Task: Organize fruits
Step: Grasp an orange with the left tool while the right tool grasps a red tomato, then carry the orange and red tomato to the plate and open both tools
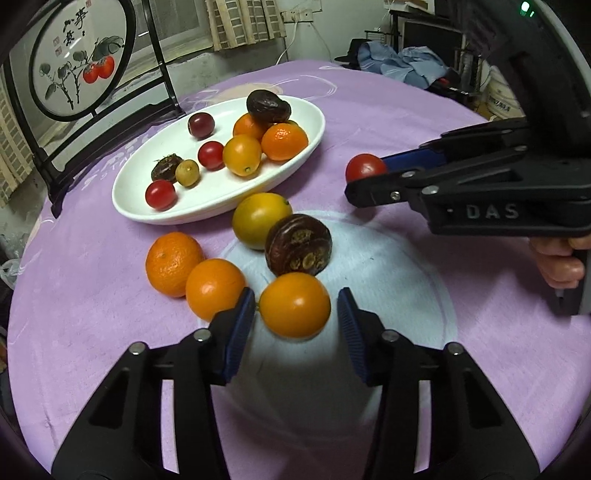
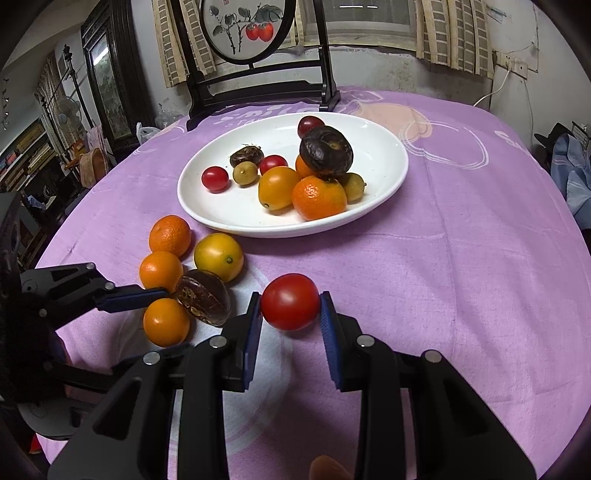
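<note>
A white oval plate (image 1: 310, 110) (image 2: 384, 147) holds several fruits: cherry tomatoes, oranges, dark brown fruits. On the purple cloth beside it lie two oranges (image 1: 173, 264), a yellow fruit (image 1: 260, 219) and a dark brown fruit (image 1: 298, 244). My left gripper (image 1: 296, 308) is open around an orange fruit (image 1: 294, 304) (image 2: 166, 322); its left pad (image 1: 242, 317) touches it, the right pad stands apart. My right gripper (image 2: 290, 308) is shut on a red tomato (image 2: 290, 301) (image 1: 365, 168), both pads touching it.
A round painted screen on a black stand (image 1: 79, 55) (image 2: 243, 29) stands at the table's far edge behind the plate. Blue clothes (image 1: 402, 62) lie beyond the table. The purple cloth (image 2: 461, 277) stretches to the right of the plate.
</note>
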Available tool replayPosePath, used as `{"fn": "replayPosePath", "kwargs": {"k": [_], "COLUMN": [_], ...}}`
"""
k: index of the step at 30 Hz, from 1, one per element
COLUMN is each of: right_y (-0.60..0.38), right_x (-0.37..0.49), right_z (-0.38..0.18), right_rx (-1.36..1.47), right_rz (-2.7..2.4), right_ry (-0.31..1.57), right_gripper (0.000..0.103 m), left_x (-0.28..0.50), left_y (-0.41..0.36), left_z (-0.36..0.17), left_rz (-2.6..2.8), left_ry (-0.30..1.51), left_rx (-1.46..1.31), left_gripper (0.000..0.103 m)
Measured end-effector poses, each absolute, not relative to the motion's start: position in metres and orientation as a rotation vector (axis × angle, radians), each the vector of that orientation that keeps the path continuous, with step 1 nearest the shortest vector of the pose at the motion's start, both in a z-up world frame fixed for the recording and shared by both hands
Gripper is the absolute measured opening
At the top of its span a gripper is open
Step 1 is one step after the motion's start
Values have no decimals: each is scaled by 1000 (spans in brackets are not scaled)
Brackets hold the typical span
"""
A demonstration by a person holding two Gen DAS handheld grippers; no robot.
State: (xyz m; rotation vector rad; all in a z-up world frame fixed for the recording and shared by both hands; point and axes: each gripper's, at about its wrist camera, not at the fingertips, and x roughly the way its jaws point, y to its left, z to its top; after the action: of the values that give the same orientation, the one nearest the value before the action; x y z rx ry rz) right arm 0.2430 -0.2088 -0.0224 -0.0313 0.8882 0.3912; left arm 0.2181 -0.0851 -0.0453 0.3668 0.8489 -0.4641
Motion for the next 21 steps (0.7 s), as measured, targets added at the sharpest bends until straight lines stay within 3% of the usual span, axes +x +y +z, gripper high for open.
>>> {"fn": "replayPosePath", "kwargs": {"k": [2, 21], "right_y": [-209, -201], "right_x": [242, 230], "right_z": [-22, -3], "right_rx": [-34, 2], "right_rz": [387, 495], "right_ry": [883, 797], "right_gripper": [31, 31], "left_x": [220, 208], "left_y": [-86, -59], "left_z": [-48, -9], "left_rz": [-450, -506], "left_ry": [855, 772], "left_rx": [367, 207], "left_gripper": [38, 37]}}
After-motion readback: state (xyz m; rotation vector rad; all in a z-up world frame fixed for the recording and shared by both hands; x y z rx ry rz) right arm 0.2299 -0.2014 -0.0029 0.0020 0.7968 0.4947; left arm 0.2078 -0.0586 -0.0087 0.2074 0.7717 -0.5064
